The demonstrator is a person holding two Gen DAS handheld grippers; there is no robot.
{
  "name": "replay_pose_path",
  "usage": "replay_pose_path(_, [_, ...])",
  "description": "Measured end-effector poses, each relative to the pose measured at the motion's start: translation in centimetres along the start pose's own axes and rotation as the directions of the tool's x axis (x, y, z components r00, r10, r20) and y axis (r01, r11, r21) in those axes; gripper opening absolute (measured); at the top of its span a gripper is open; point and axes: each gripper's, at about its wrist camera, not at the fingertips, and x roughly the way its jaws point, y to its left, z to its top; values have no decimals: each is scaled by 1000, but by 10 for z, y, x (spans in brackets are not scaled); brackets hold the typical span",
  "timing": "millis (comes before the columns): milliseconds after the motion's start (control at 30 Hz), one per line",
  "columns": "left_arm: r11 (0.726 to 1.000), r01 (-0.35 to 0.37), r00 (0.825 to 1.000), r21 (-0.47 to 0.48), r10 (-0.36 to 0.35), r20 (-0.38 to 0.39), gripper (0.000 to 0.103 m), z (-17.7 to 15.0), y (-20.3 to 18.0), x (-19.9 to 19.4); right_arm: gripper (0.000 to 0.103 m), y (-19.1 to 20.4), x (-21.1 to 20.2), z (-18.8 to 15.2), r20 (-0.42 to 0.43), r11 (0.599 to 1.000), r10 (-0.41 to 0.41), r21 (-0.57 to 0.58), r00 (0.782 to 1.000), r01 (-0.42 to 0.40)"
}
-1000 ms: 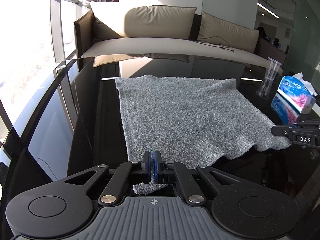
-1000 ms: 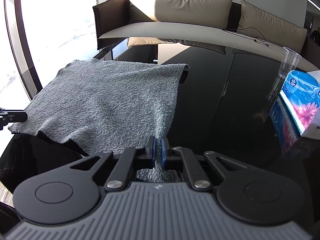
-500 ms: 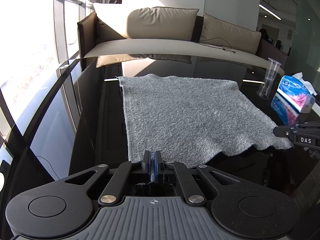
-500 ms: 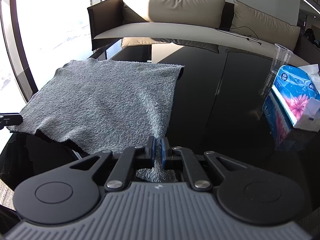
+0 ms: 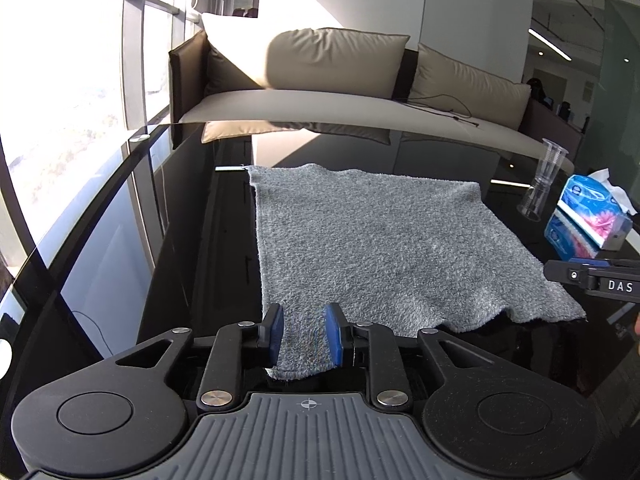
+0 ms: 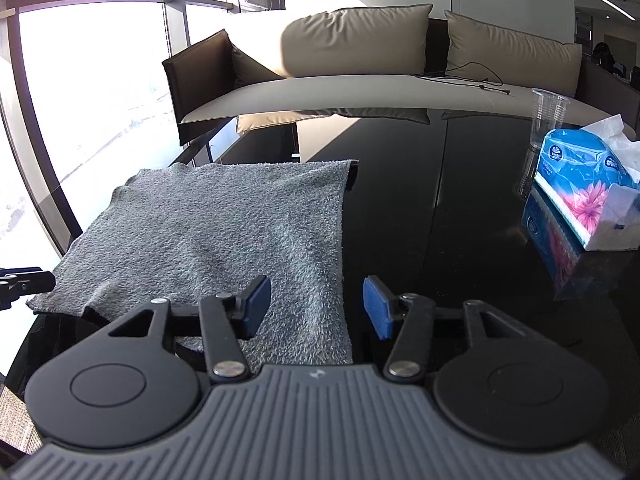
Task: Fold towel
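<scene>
A grey terry towel (image 5: pixel 384 248) lies spread flat on the glossy black table (image 5: pixel 192 264). My left gripper (image 5: pixel 305 334) stands open over the towel's near left corner, and the cloth lies loose between its blue pads. In the right wrist view the same towel (image 6: pixel 224 232) stretches away to the left. My right gripper (image 6: pixel 316 308) is wide open over the near right corner, with the towel's edge running between its fingers. The right gripper's tip (image 5: pixel 592 278) shows at the right edge of the left wrist view, and the left gripper's tip (image 6: pixel 24 284) at the left edge of the right wrist view.
A blue tissue box (image 6: pixel 588 196) and stacked clear plastic cups (image 6: pixel 548 120) stand on the table's right side. Beyond the table's far edge is a beige sofa (image 5: pixel 344 92) with cushions. Tall windows (image 5: pixel 60 120) run along the left.
Both grippers were shut on the towel's near corners and have opened, letting the corners go. The towel now rests flat on the table.
</scene>
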Motion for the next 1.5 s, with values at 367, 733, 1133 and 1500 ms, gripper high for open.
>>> replay_pose_path(367, [1000,17,1000,9,-17,-13,55,-10,-4,-13,56,-2,-12,-9,-39,1000,-14,18,999,14])
replay_pose_path(733, [999,-10,999,32,11,-31,42,-14,-5,-10,46,1,-12,-19,-83,999,-38,3,996,39])
replay_pose_path(1133, [1000,-2,999,31,3,-32,4,-13,-4,-11,6,3,-13,-17,-85,1000,-12,0,996,12])
replay_pose_path(1500, [1000,14,999,-9,-13,34,4,-10,0,-37,6,1,-30,-10,-9,1000,29,-1,1000,-29])
